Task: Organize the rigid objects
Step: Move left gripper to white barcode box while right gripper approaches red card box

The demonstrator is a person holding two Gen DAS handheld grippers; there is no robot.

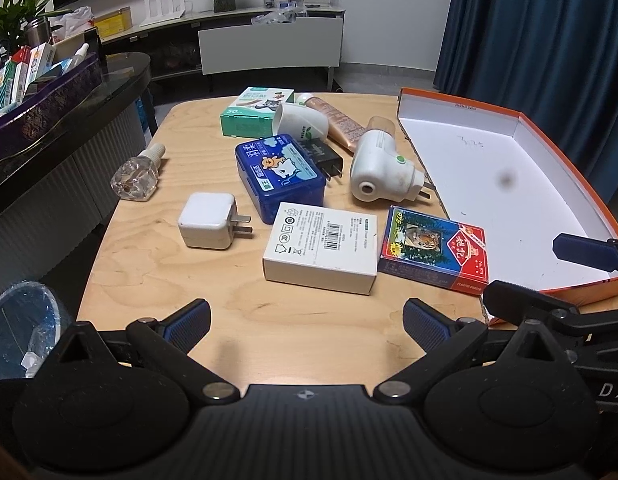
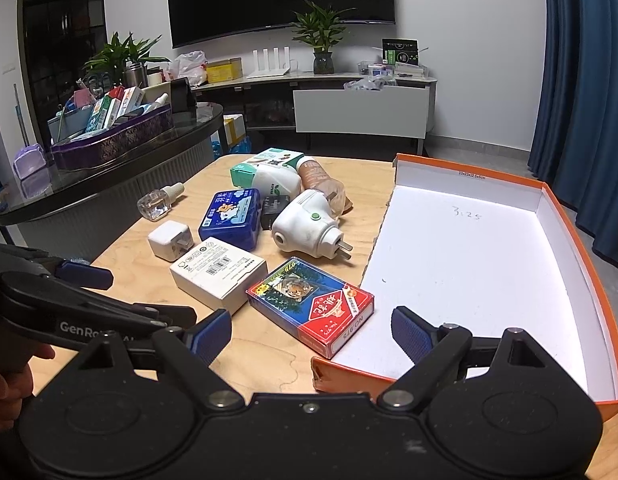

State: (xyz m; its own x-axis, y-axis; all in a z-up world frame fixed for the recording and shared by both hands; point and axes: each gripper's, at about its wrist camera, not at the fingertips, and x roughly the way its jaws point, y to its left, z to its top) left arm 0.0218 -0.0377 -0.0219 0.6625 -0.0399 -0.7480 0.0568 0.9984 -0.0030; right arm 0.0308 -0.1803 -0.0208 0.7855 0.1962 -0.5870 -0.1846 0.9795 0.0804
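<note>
**Both claws wide, nothing packed yet**

Left claw [image 1: 305,322] hangs over the bare near edge of the tabletop [image 1: 157,280] with its jaws spread wide and nothing between them. Right claw [image 2: 311,334] is just as wide and empty, low in its frame, one pad over the near corner of the orange box [image 2: 585,264].

That box, white inside and shallow, fills the right of both views and holds nothing, so the sorting looks unstarted. Just beside its left wall lies the card pack [image 2: 311,306], red and blue with a tiger picture, flat on its broad face. Touching it on the left is a white carton [image 1: 323,248]; a white charger [image 1: 208,226] sits further left, a blue tin [image 1: 280,178] above centre, a white plug-in device [image 1: 379,170] right of that.

The card pack seems the natural first pick for the right claw. It would do well to straddle the narrow sides, close squarely, lift clear of the carton, then set it flat in a box corner to leave room.
</note>
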